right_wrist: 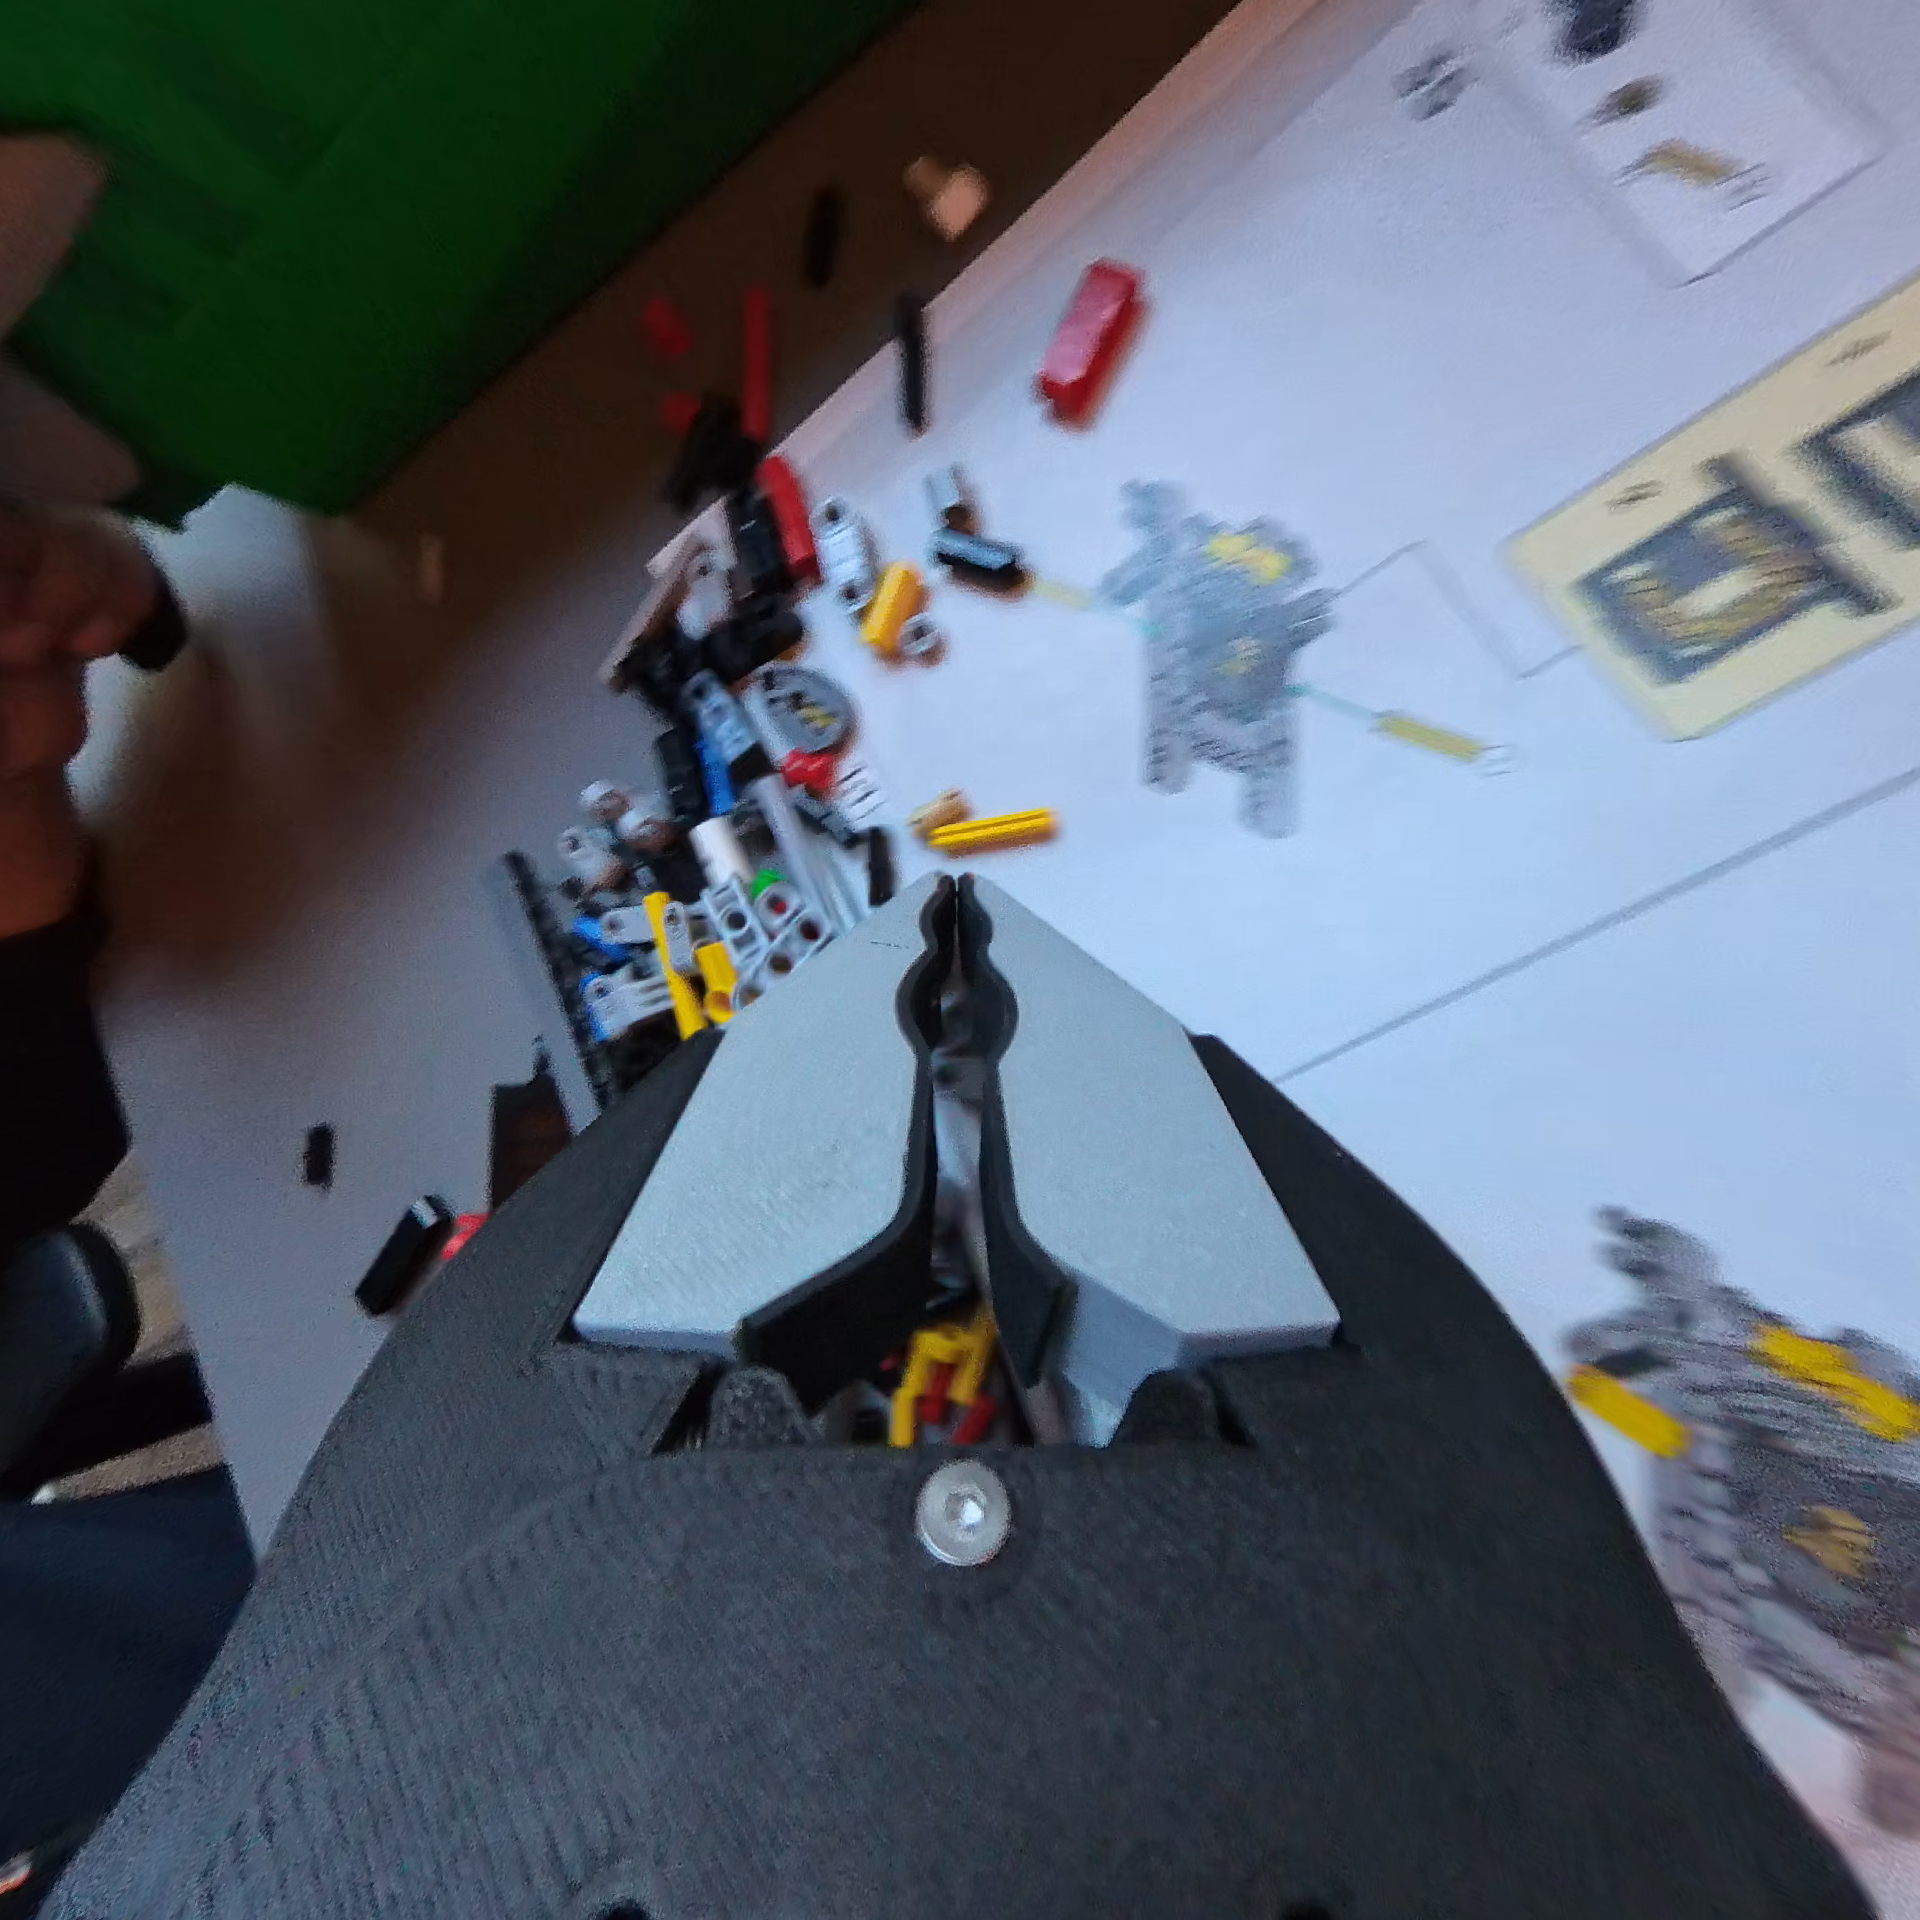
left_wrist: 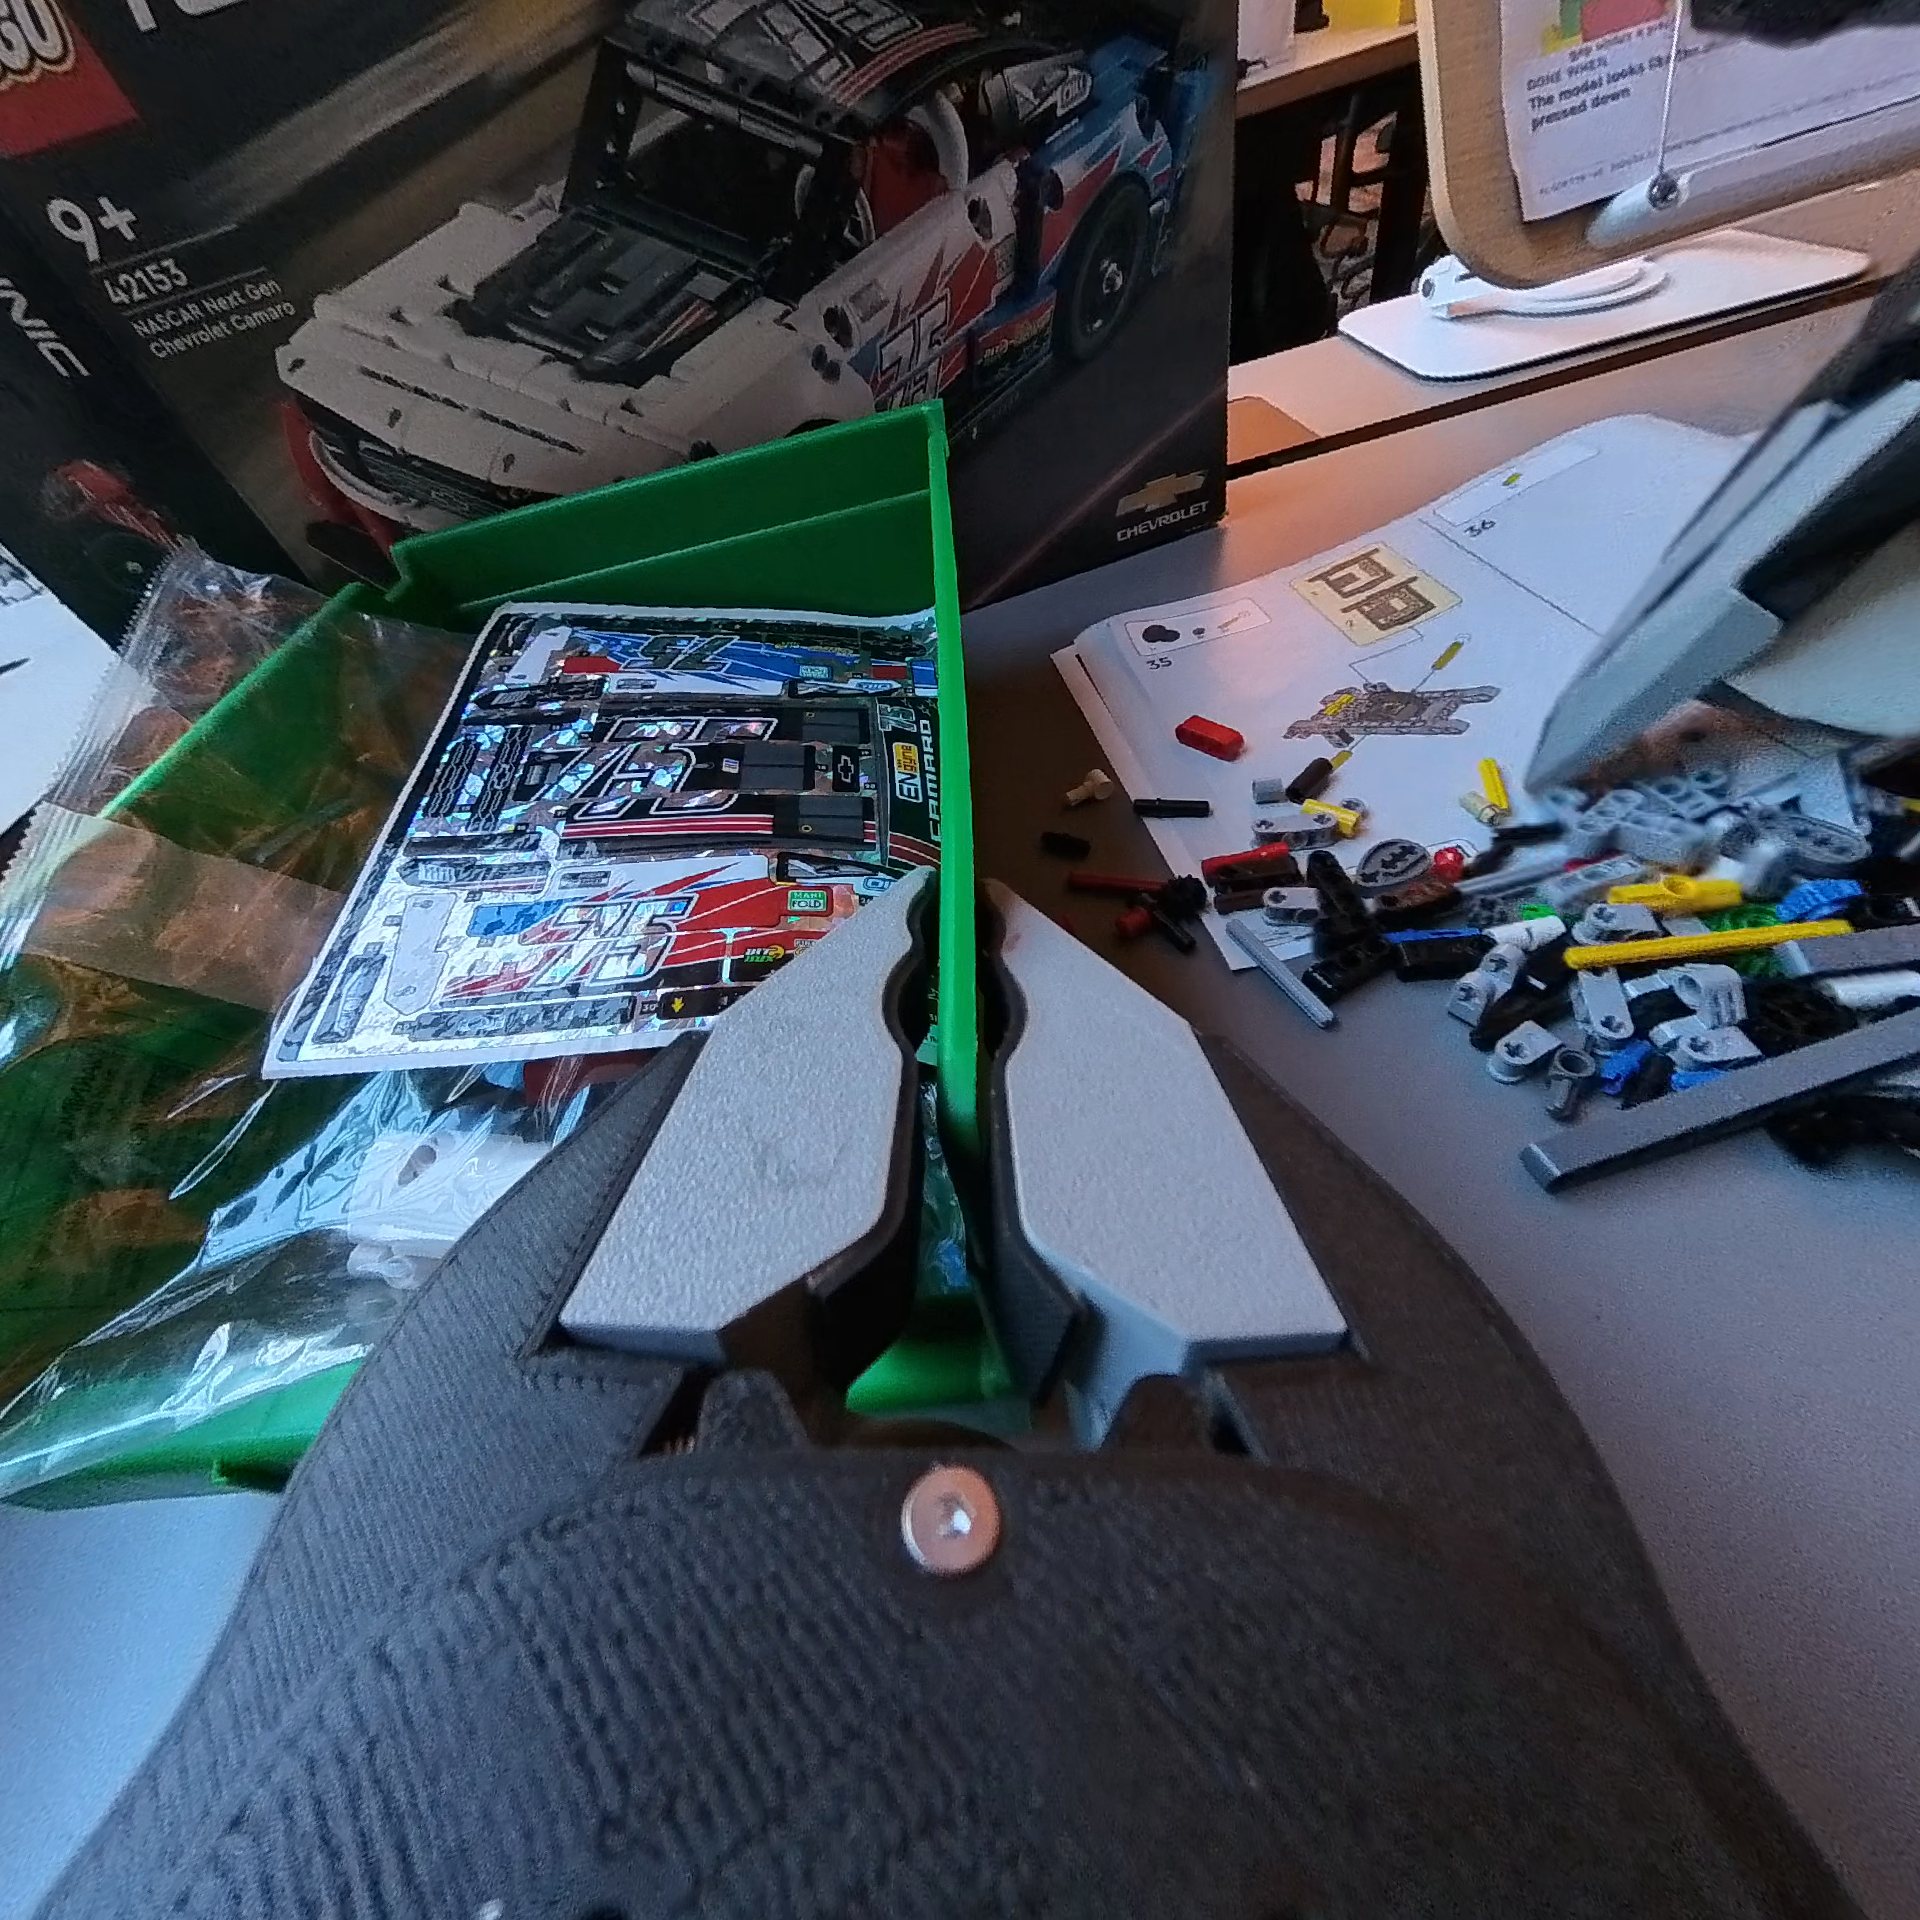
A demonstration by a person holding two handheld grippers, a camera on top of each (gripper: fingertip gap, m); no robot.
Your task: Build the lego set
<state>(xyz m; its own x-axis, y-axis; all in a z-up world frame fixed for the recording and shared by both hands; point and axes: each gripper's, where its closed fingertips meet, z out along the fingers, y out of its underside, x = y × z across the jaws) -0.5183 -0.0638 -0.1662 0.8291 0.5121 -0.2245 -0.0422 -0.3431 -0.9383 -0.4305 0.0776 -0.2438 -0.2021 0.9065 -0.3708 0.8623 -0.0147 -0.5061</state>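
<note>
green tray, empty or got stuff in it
Not empty. The green tray holds a shiny sticker sheet lying on clear plastic bags. The left hand-held gripper is shut on its side wall.

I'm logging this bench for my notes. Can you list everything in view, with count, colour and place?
Tray: one, green, left of centre; its right wall sits between the left gripper's fingers.
Sticker sheet: one, shiny multicolour, in the tray.
Plastic bags: clear, count unclear, in the tray.
Toy car box: one, dark, behind the tray.
Instruction booklet: one, white, open, right of the tray.
Loose building pieces: many, mixed colours, on and beside the booklet.
Left gripper: grey fingers clamped on the tray wall.
Right gripper: grey fingers shut, above the booklet beside the pieces.
</note>
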